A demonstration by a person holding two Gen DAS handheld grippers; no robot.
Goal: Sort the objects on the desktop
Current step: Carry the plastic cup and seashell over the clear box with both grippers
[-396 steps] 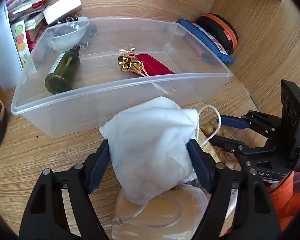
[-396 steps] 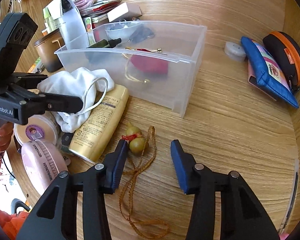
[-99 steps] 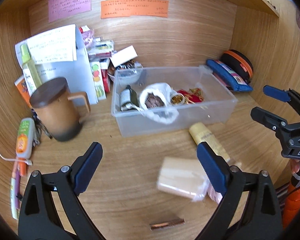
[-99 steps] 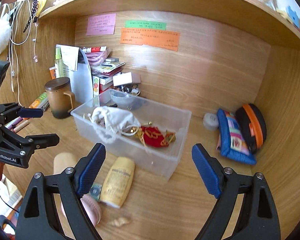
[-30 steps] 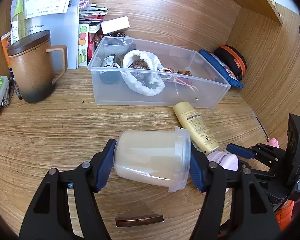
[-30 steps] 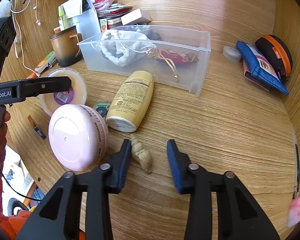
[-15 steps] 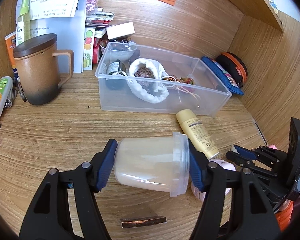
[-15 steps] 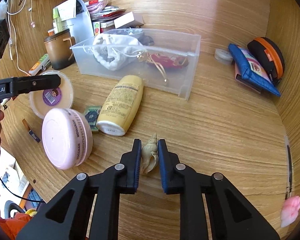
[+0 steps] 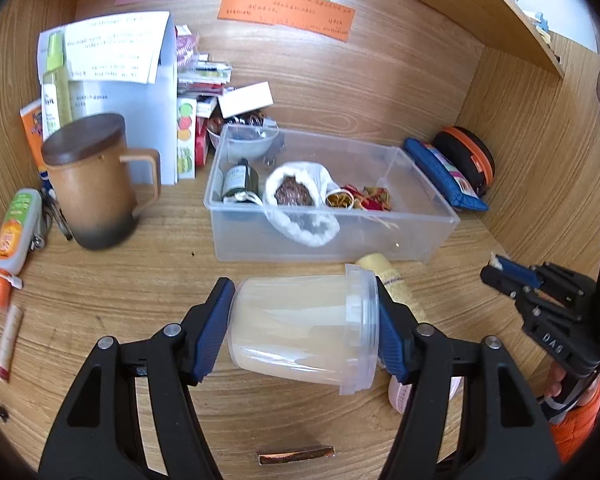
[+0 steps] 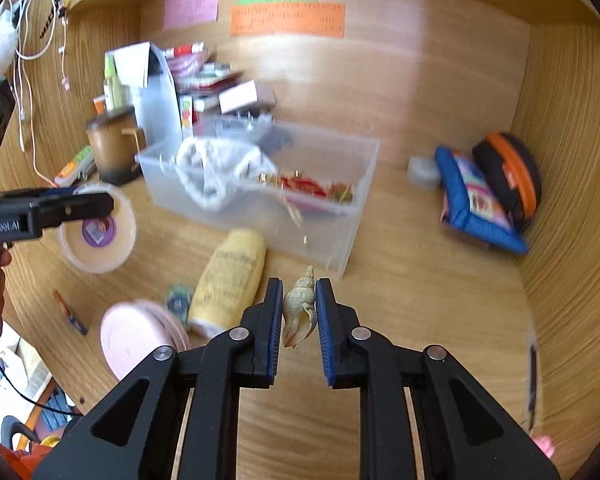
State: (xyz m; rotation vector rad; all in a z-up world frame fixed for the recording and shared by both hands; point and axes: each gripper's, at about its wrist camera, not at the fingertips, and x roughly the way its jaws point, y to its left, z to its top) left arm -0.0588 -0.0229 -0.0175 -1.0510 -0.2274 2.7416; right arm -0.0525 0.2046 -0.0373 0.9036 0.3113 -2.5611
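My left gripper (image 9: 303, 328) is shut on a cream plastic jar (image 9: 300, 328) lying sideways between its blue pads, lifted above the wooden desk. In the right wrist view the same jar (image 10: 98, 232) shows its lid with a purple sticker. My right gripper (image 10: 298, 312) is shut on a small pale spiral shell (image 10: 299, 308), held off the desk. Behind stands a clear plastic bin (image 9: 332, 236) holding a dark bottle, a white drawstring pouch (image 9: 300, 200) and red and gold trinkets. The right gripper (image 9: 500, 270) also appears at the right edge of the left wrist view.
A yellow lotion tube (image 10: 230, 280) and a round pink case (image 10: 138, 340) lie on the desk before the bin. A brown lidded mug (image 9: 90, 184) stands at left beside papers and boxes. Blue and orange pouches (image 9: 456, 168) rest against the right wall. A small copper strip (image 9: 296, 454) lies near me.
My right gripper closed on the shell and lifted it off the desk. My left gripper rose slightly with the jar still held.
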